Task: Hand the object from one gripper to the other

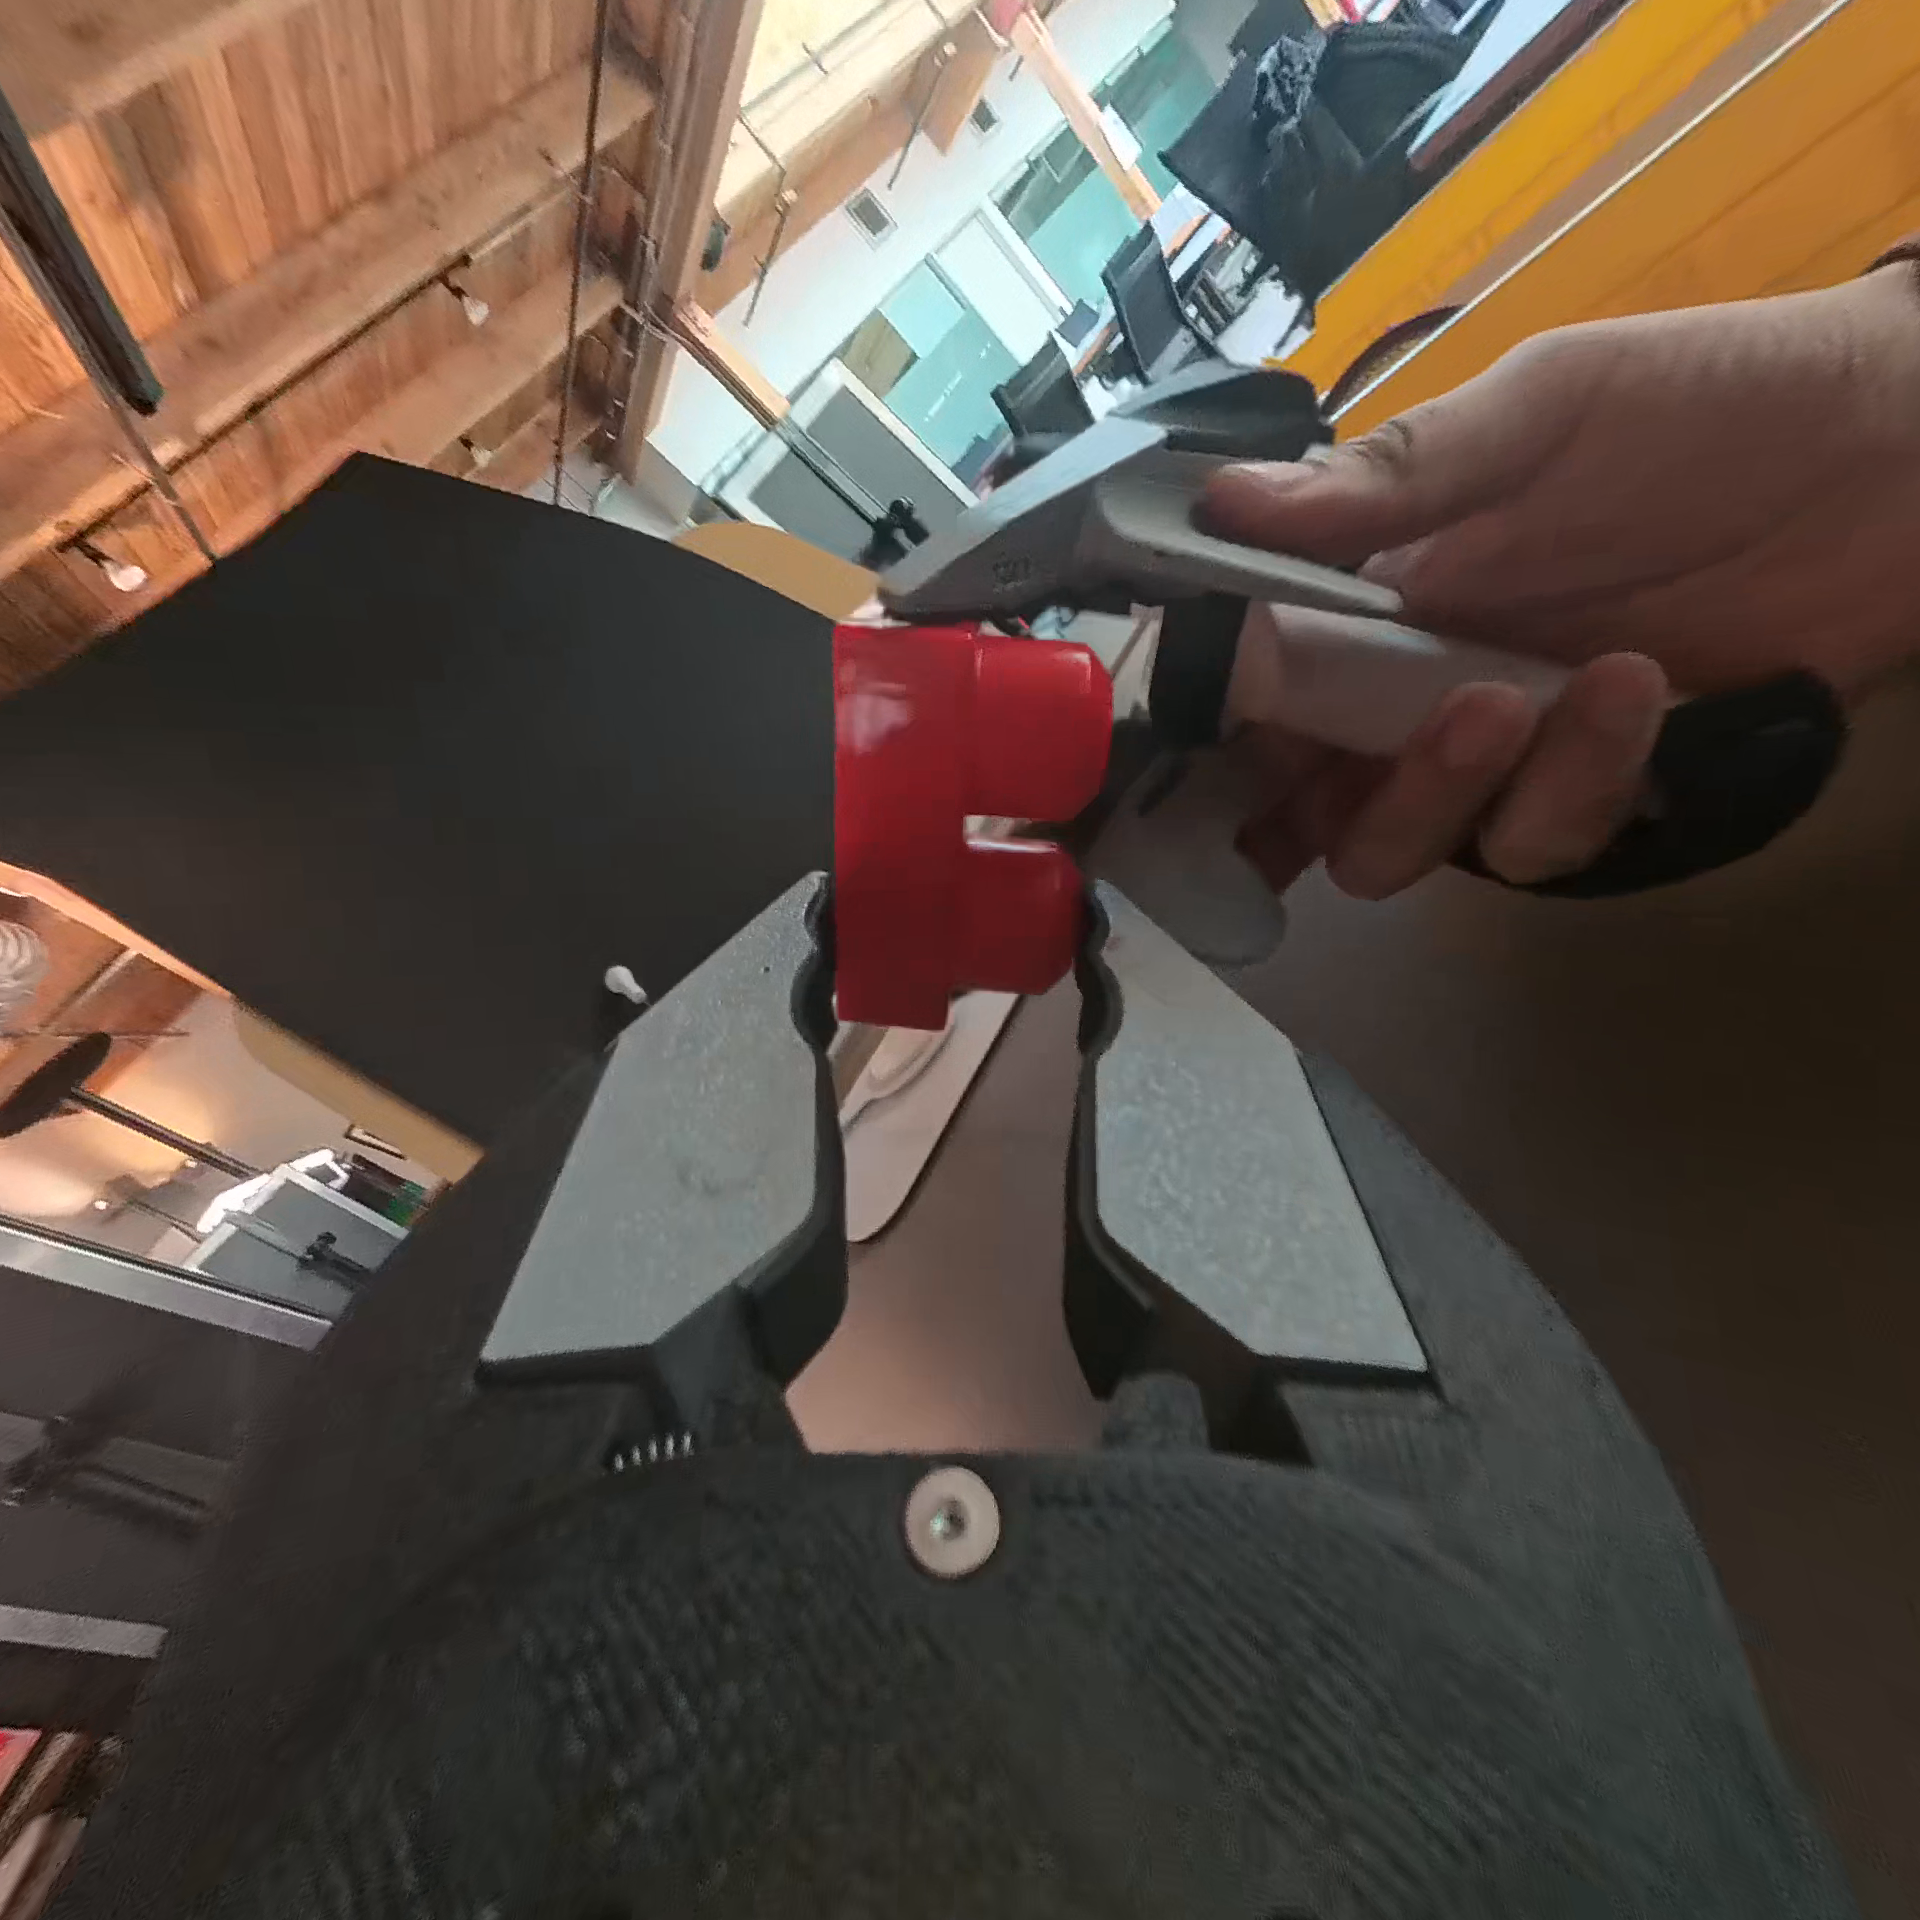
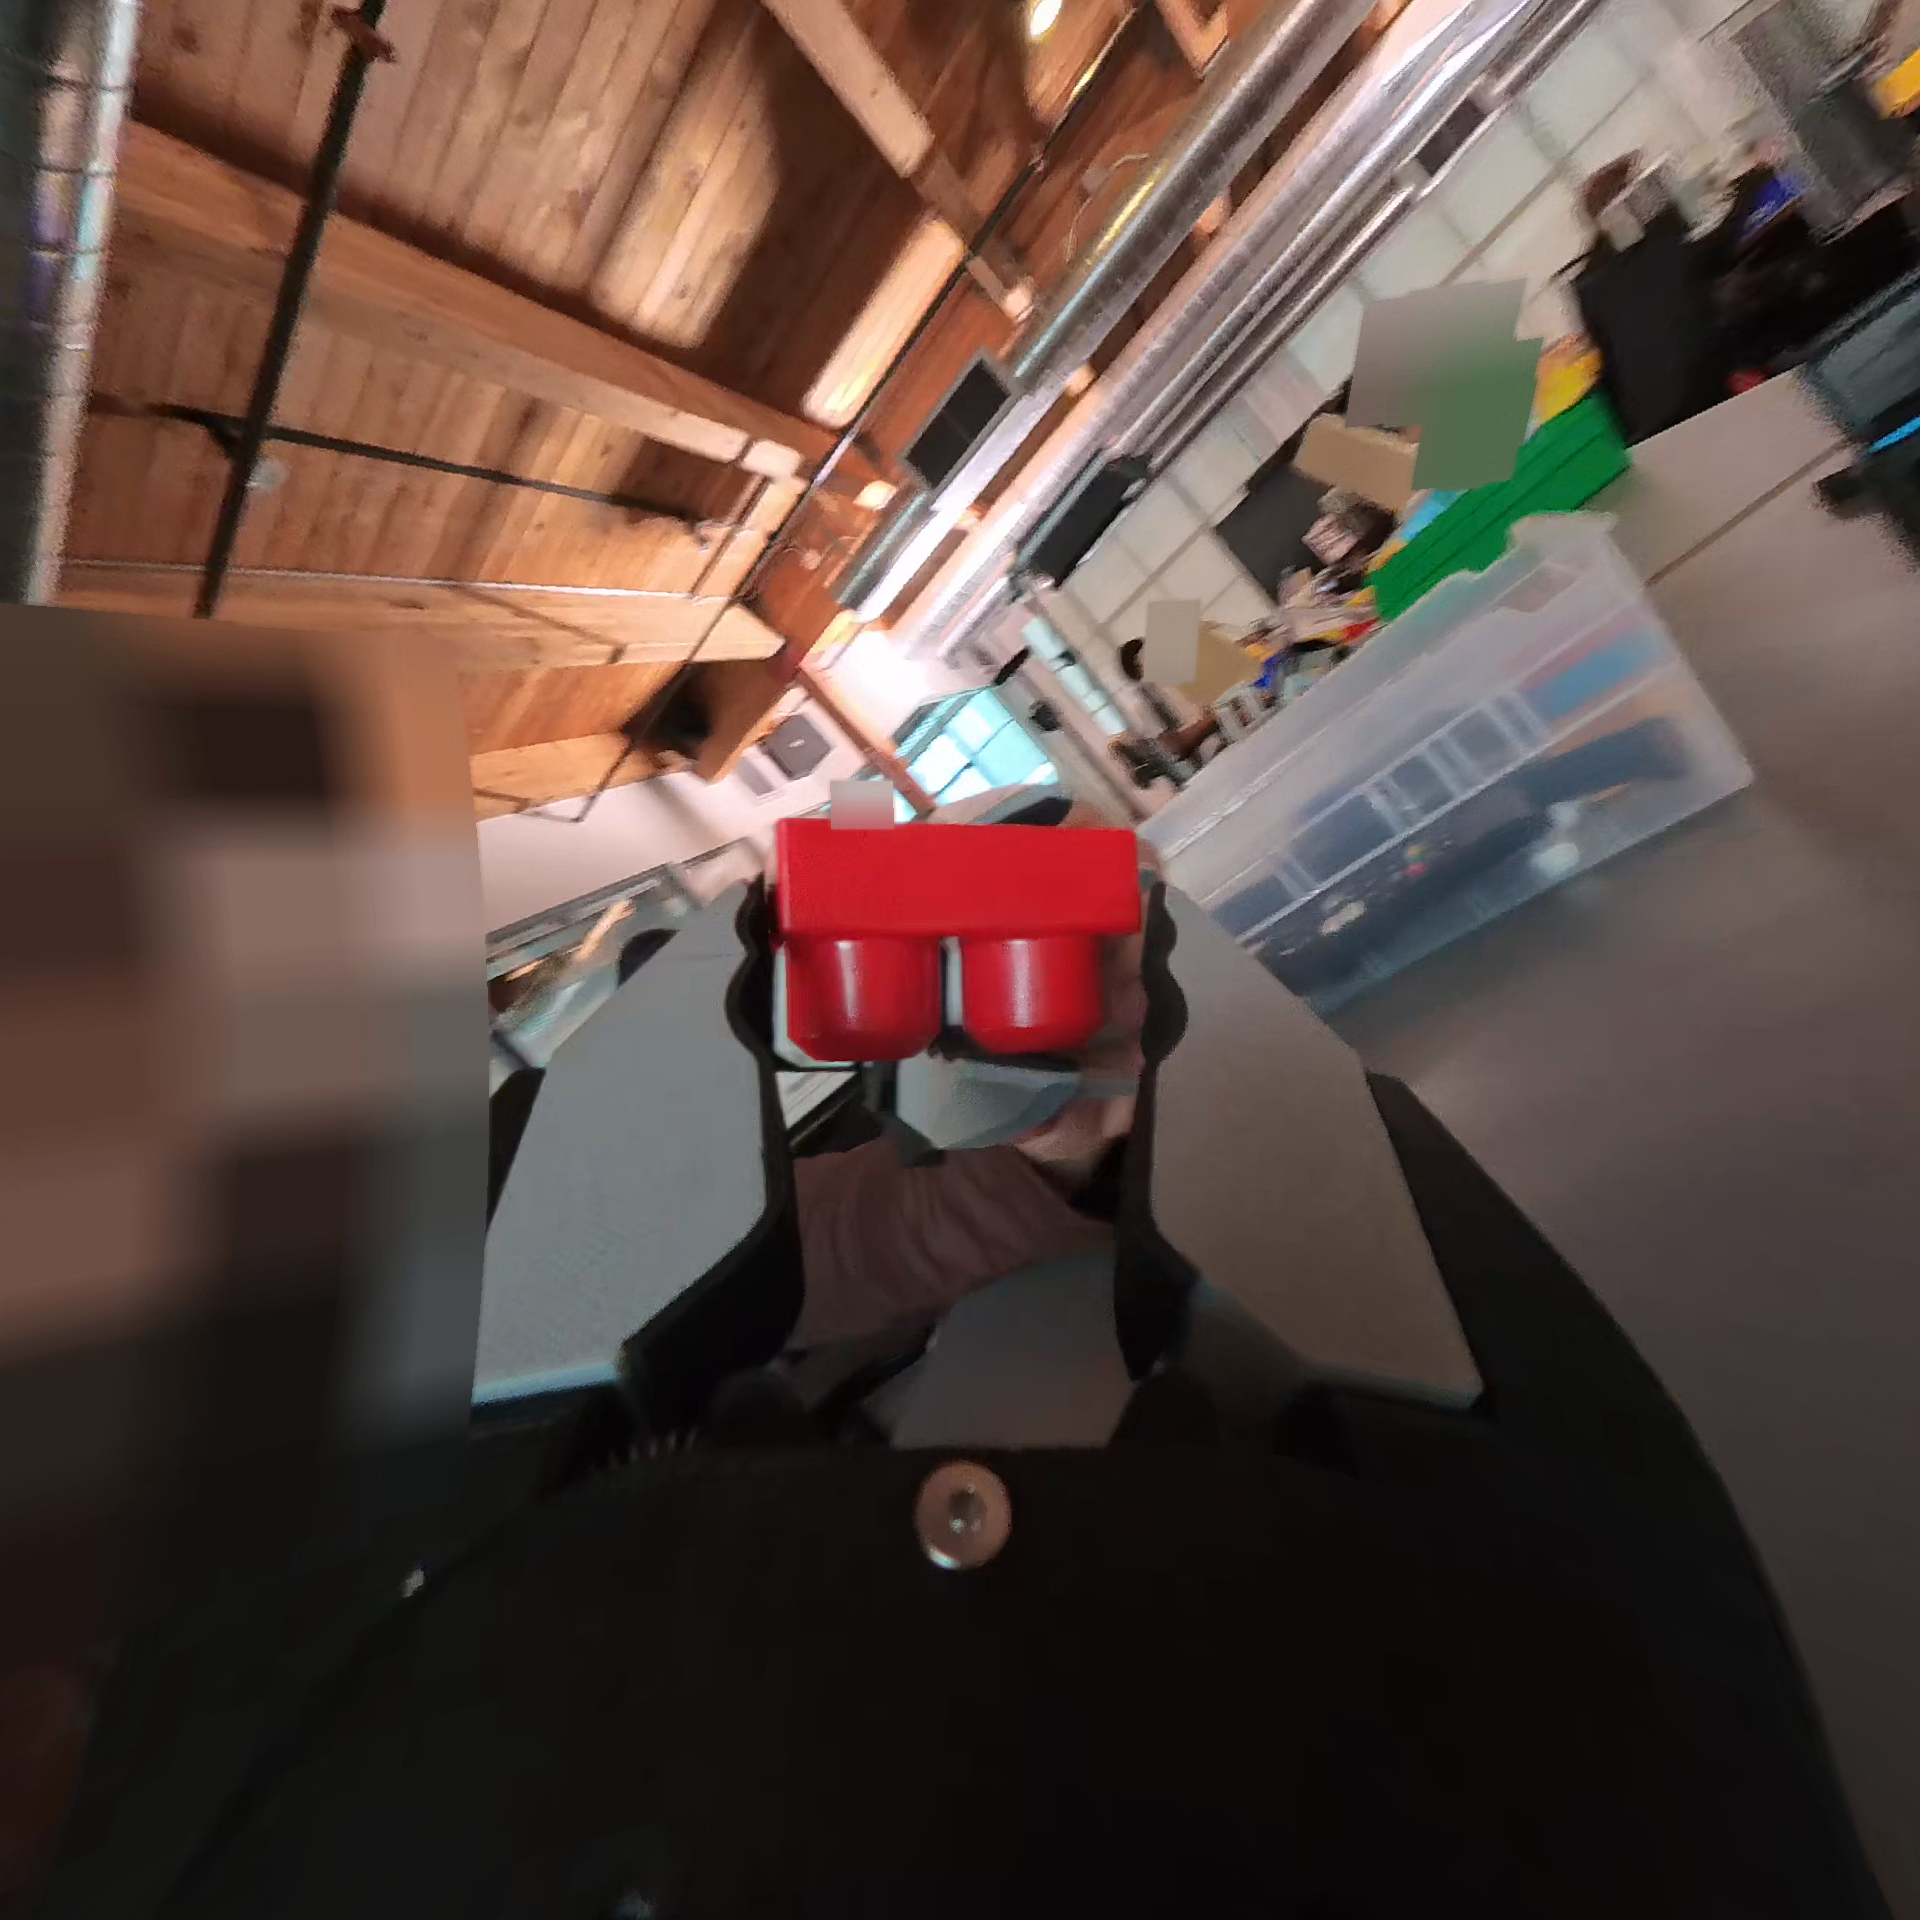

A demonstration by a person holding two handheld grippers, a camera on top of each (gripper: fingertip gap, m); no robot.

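Because the transfer takes place in the air, nothing supports the red block [image 1: 935, 790] from below, and the tools alone carry it. Nearest the camera in the left wrist view, the left gripper [image 1: 961, 935] has its two fingers [image 1: 717, 1143] drawn in on the lower end of the block. One tip presses the flat base side and the other presses the lower stud. This gripper is clamped on the block, which appears to be why the block keeps its pose with the studs turned sideways.

The grip sits on one end only. Judged from these views, this leaves the upper end free for the second tool.

In the right wrist view, the right gripper [image 2: 956, 935] brackets the same block across its long dimension, with the two studs [image 2: 857, 987] facing its camera. Each tip lies at an end face of the block, touching or just beside it. Motion blur hides the contact lines, so it cannot be determined whether this gripper has closed on the block or only surrounds it. The two tools approach at roughly a right angle, so their fingers occupy different faces and do not collide.

Beyond the block, the left wrist view shows a hand [image 1: 1579, 623] wrapped around the handle of the right gripper, with one finger on its trigger lever.

Judgement: the handover is at its midpoint. The left gripper should not release until the right grip is confirmed, otherwise the block will drop.

Farthest off are a clear plastic bin [image 2: 1455, 769] and a wooden ceiling [image 1: 312, 208].
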